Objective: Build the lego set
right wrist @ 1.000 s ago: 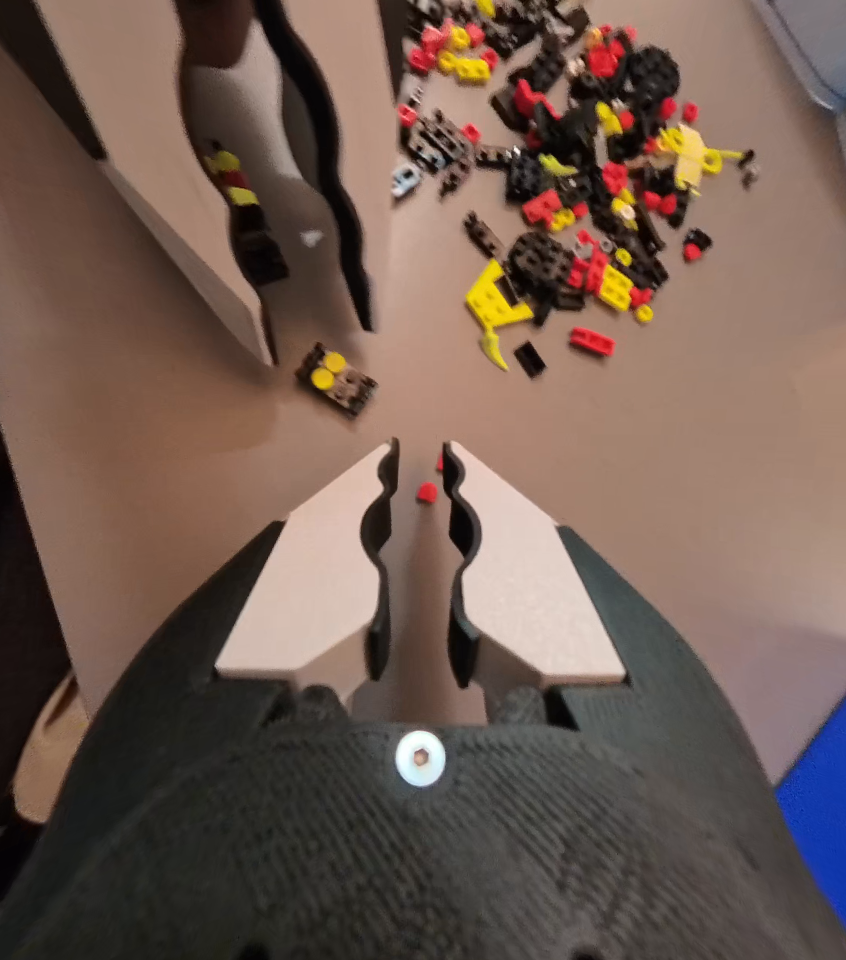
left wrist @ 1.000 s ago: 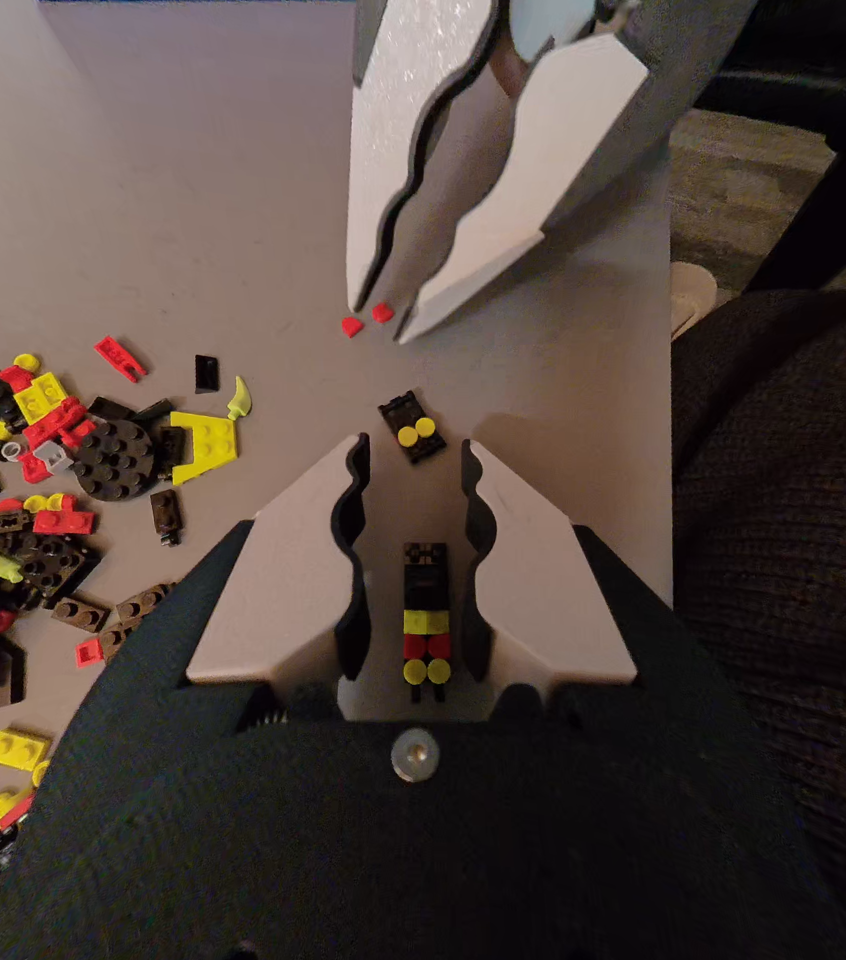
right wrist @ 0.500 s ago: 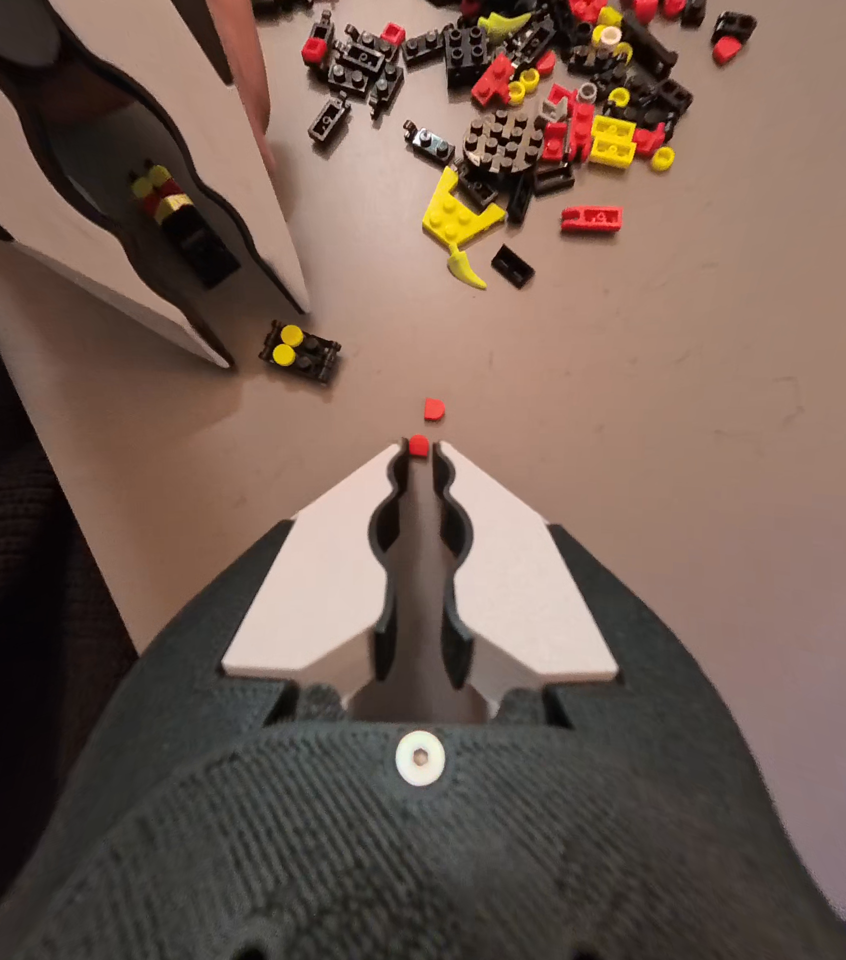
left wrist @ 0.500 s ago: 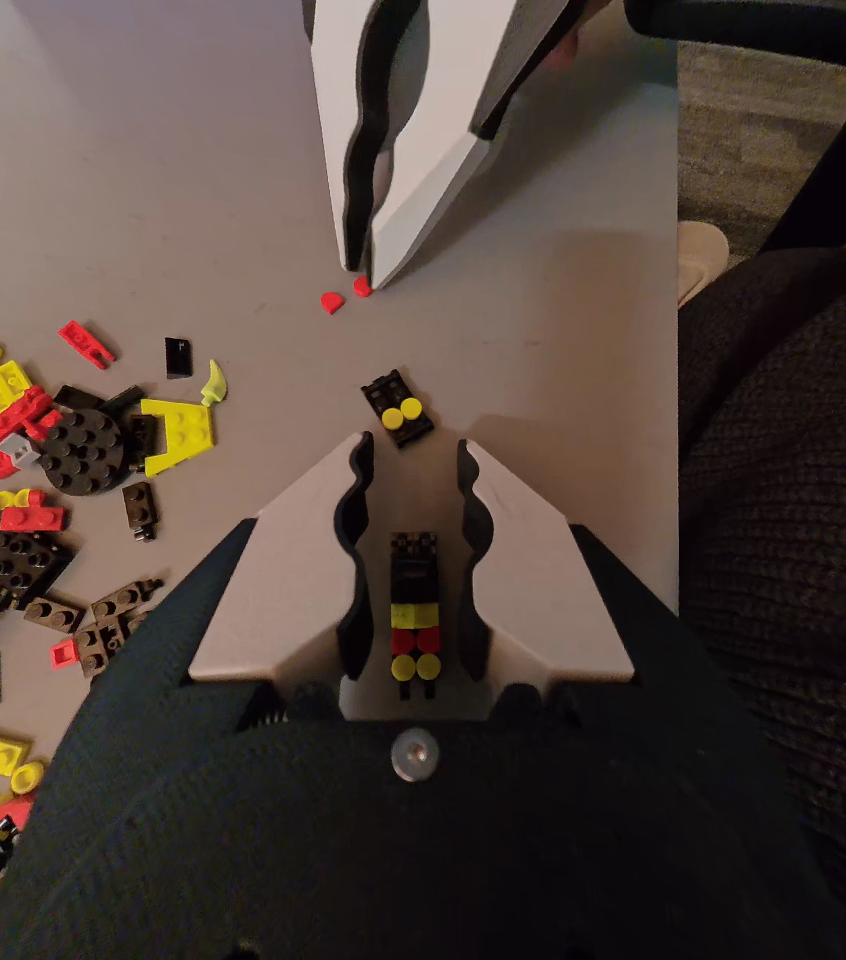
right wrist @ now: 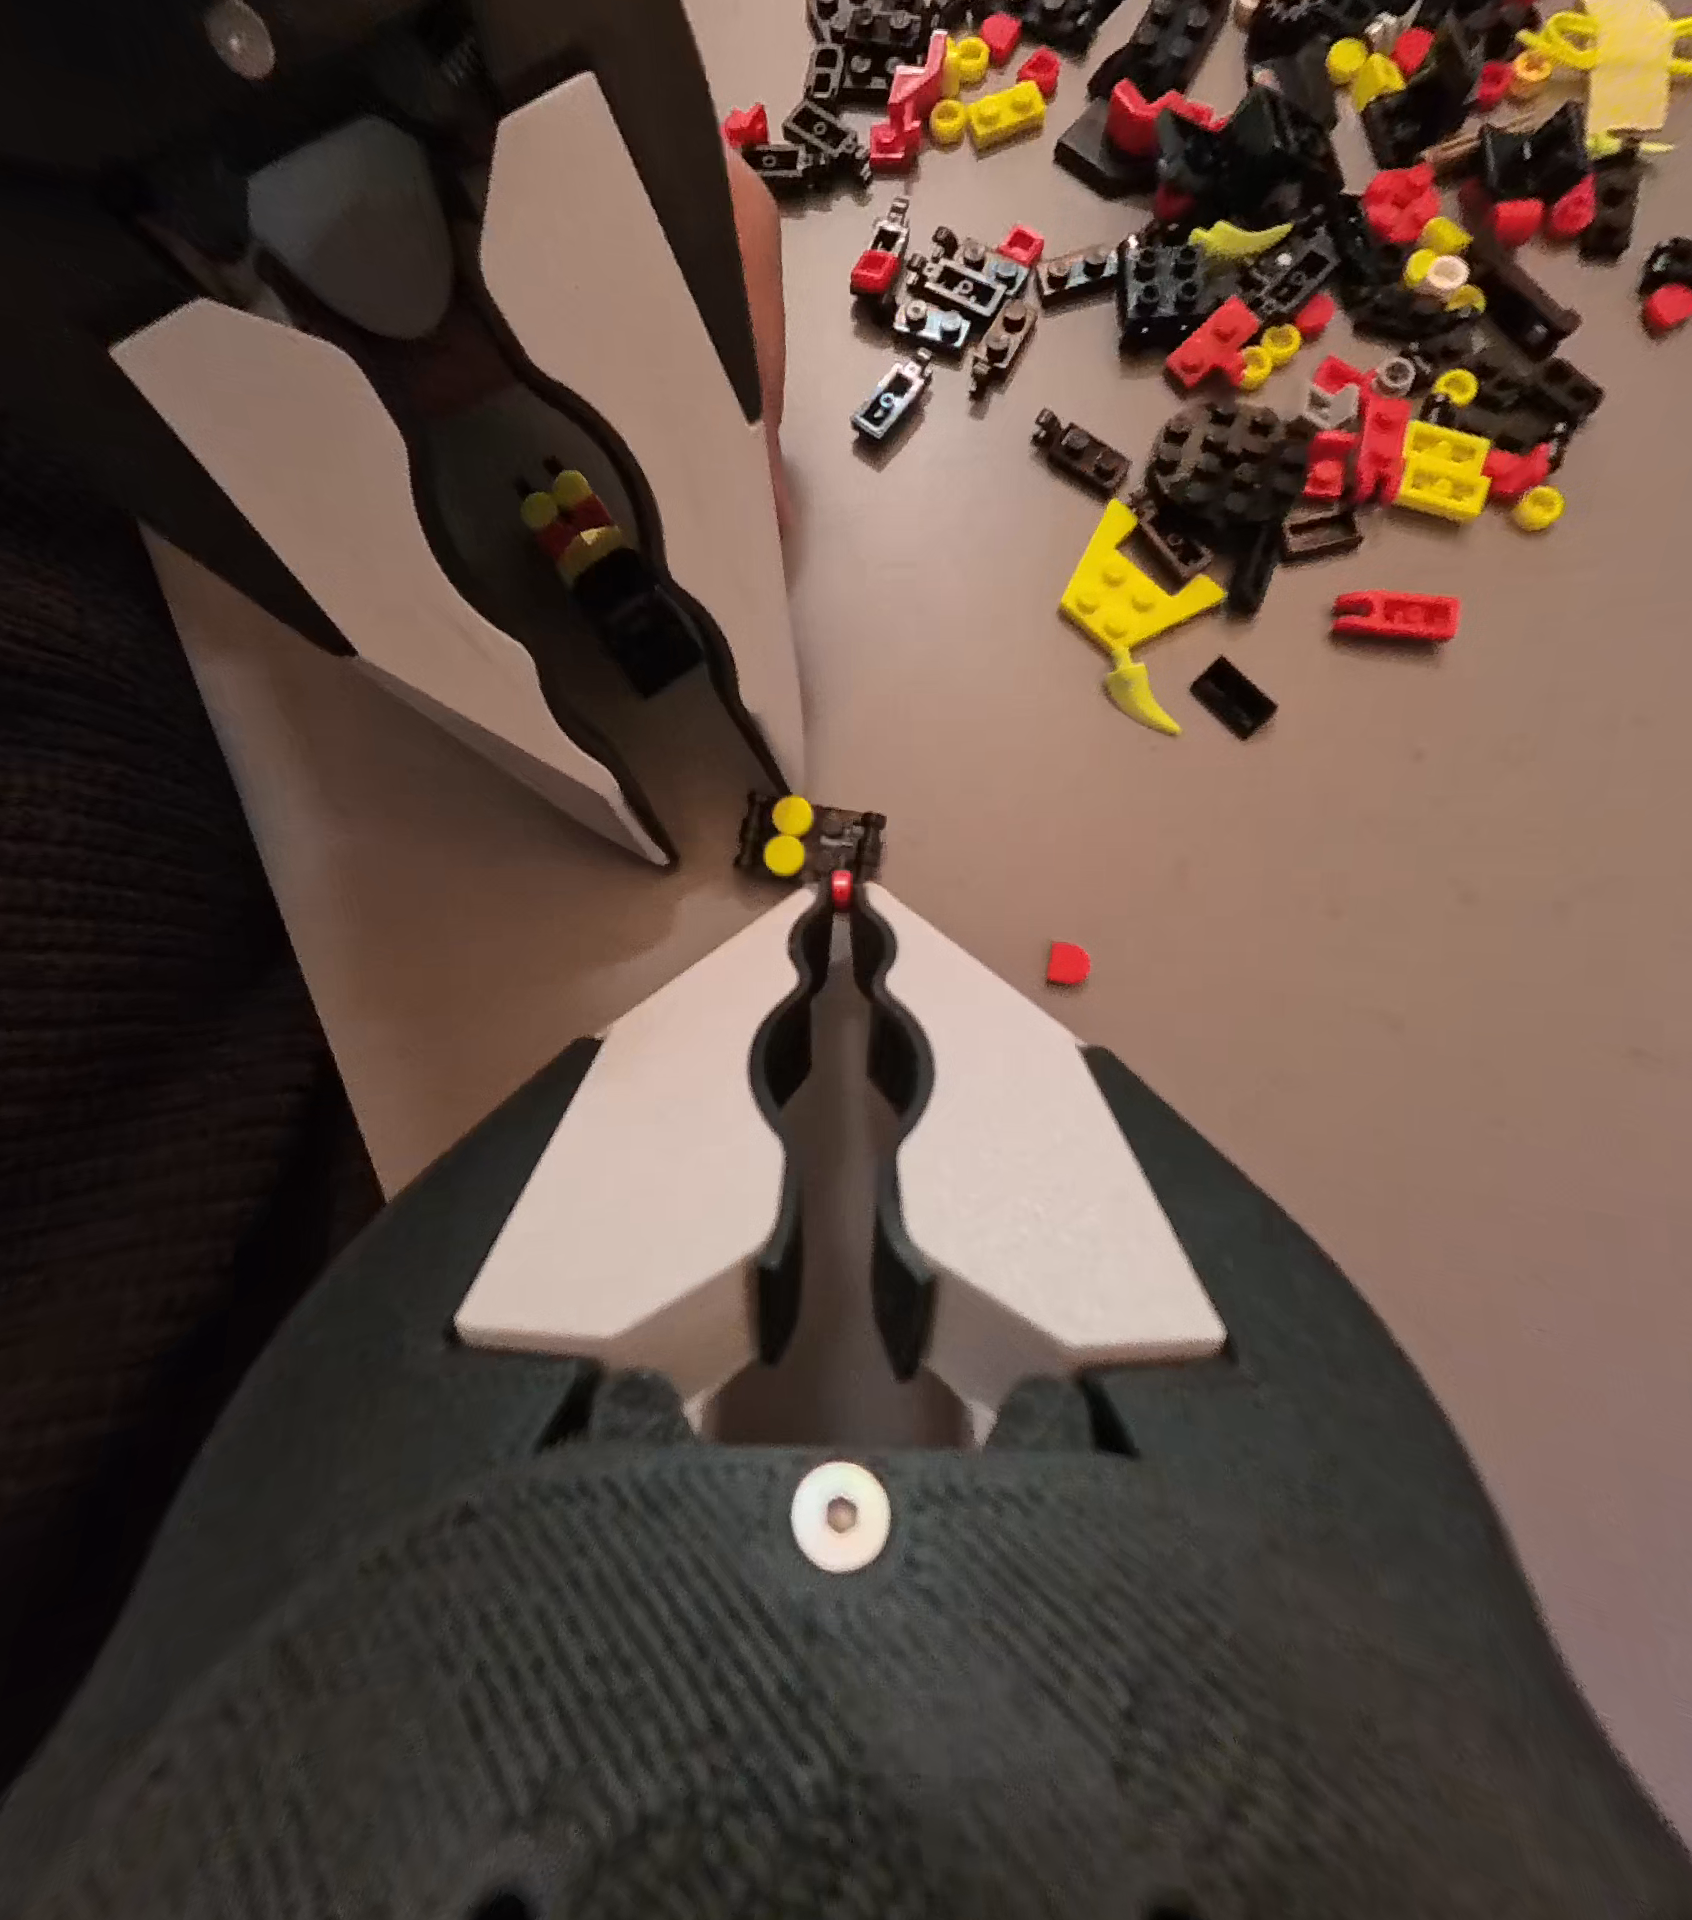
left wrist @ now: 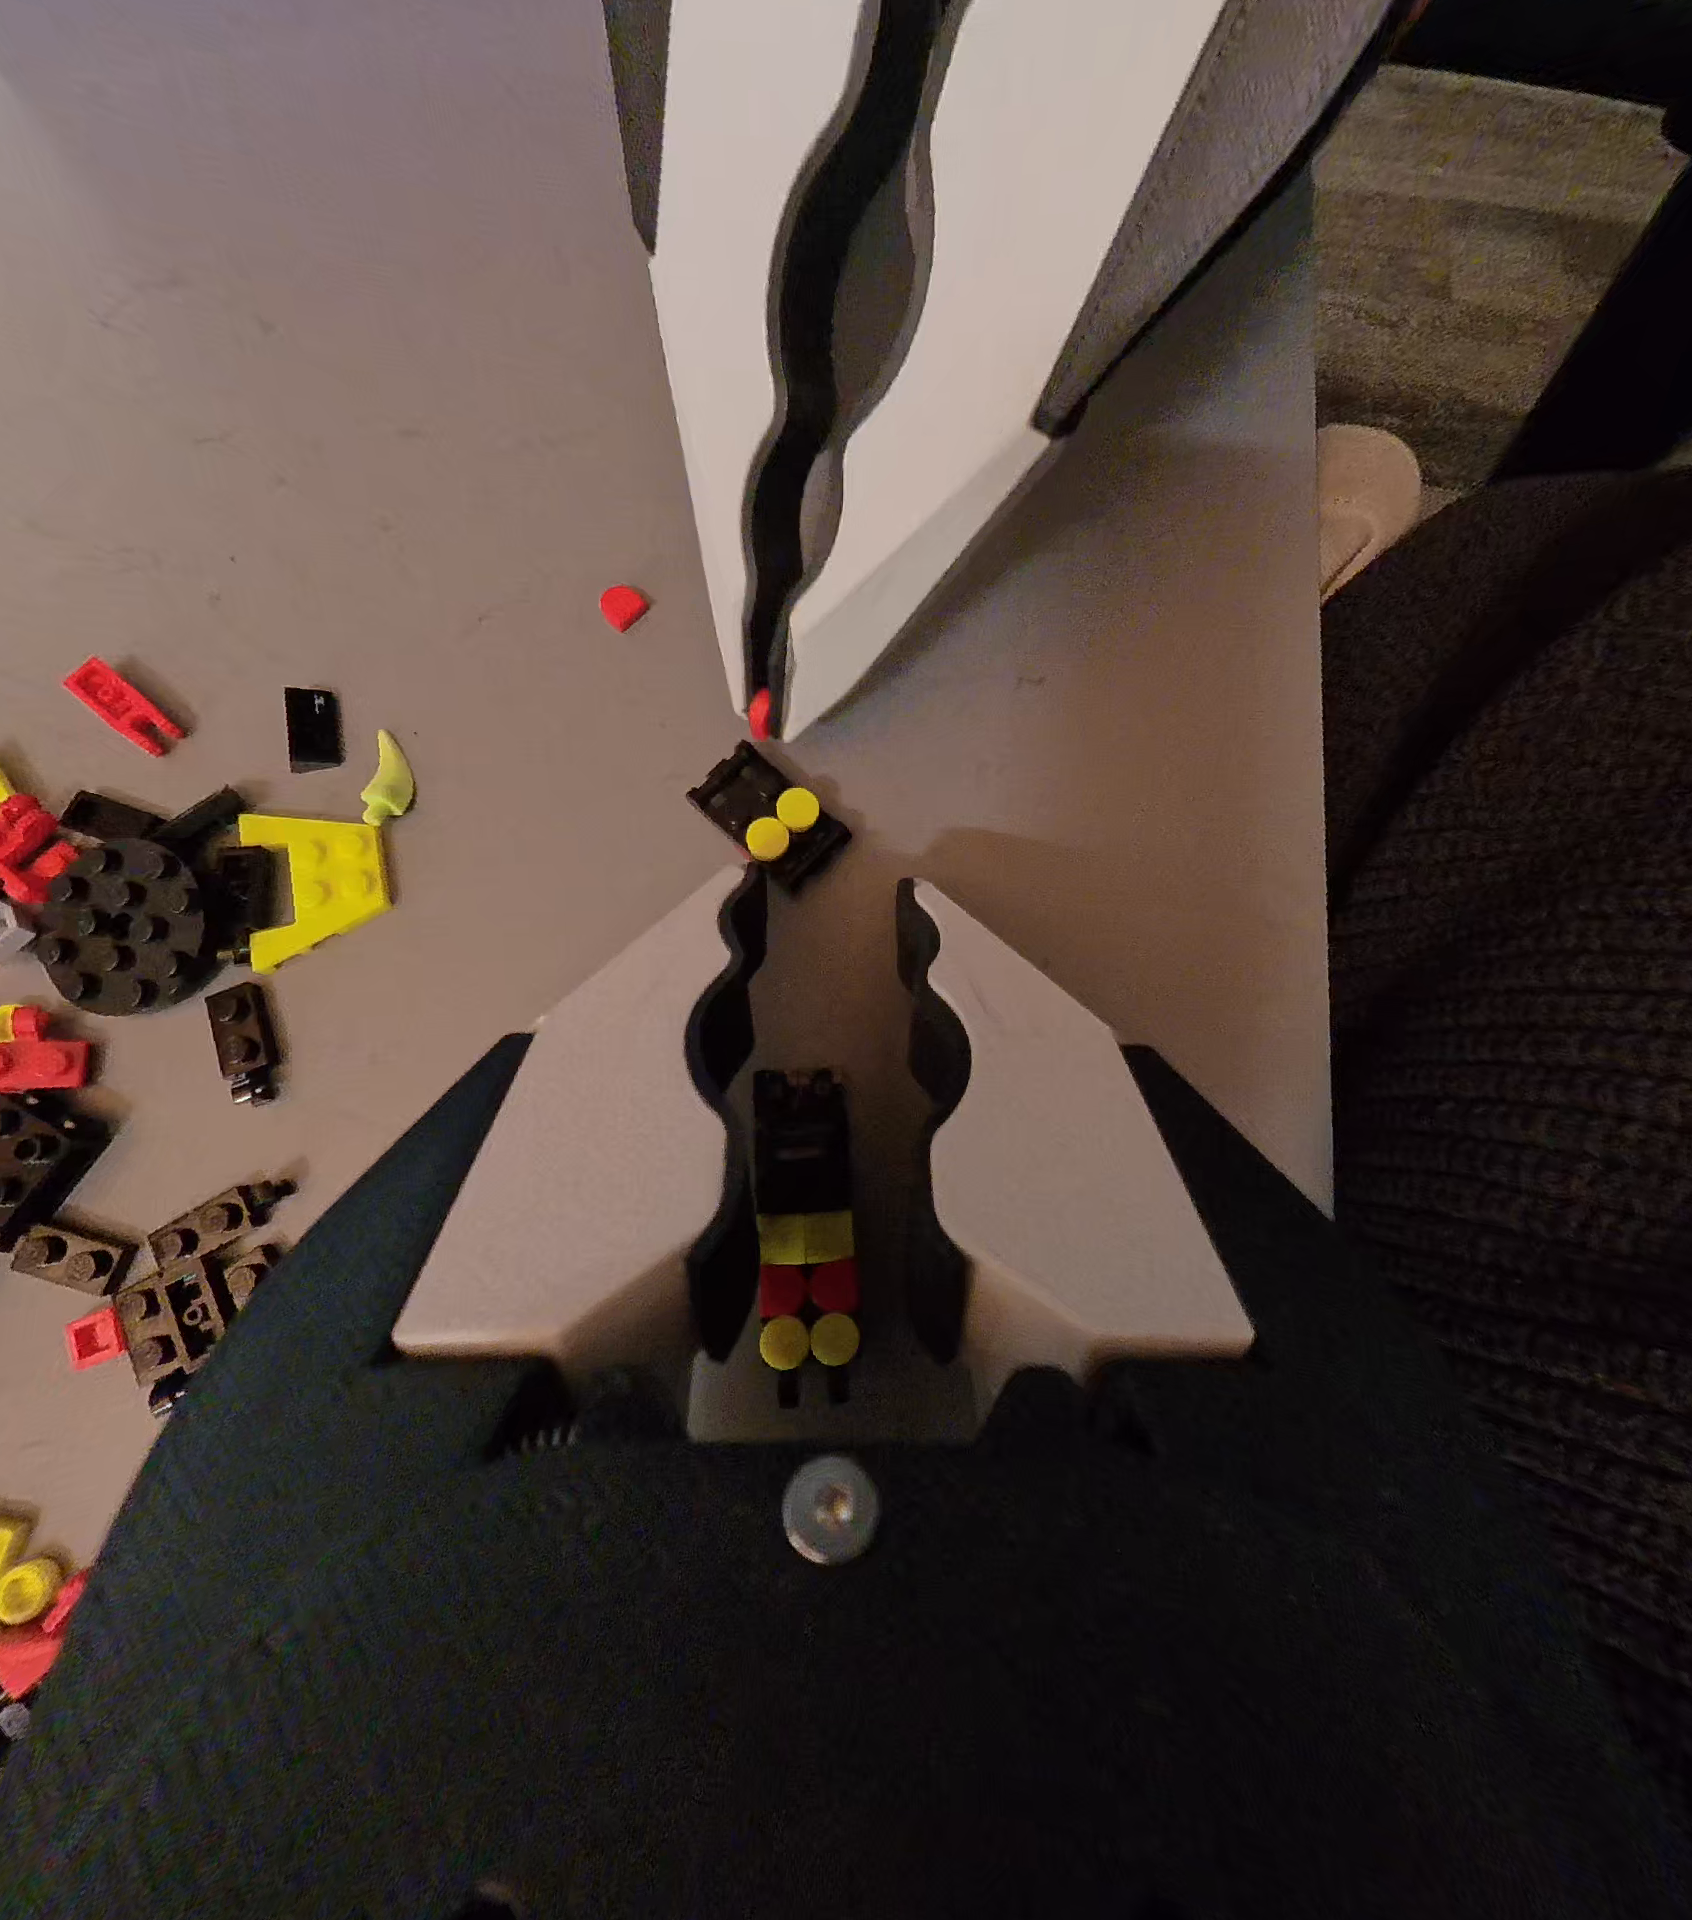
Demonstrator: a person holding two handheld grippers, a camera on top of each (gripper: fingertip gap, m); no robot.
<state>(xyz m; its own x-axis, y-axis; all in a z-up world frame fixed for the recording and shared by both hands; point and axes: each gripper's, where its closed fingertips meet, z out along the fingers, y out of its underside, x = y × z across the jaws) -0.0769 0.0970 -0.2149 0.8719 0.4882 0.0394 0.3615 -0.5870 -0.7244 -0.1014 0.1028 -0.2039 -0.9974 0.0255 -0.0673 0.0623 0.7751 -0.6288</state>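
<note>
Your right tool (right wrist: pixel 842 902) is pinched nearly closed on a tiny red piece (right wrist: pixel 841 886), gripped at the very tips so the piece sticks out clear of them. It hangs right at the bare end of the small black plate (right wrist: pixel 811 840), which lies flat on the counter (right wrist: pixel 1341 1143) near the edge closest to you. Two yellow round studs (right wrist: pixel 786 834) already fill the plate's other end, so I'd judge the red piece is meant for the free studs beside them.

Your left tool (left wrist: pixel 829 894) stands wide, holding nothing. Its tips sit just beside the plate's yellow end, which looks like a brace to stop the plate sliding when you press down. A striped black, yellow and red assembly (left wrist: pixel 802 1226) lies on the counter between its fingers, untouched.

A second red piece (left wrist: pixel 624 608) waits just beyond the plate, toward the middle of the counter, likely the partner of the one you hold. The loose pile of bricks (right wrist: pixel 1341 312) is well apart, toward the far edge.
</note>
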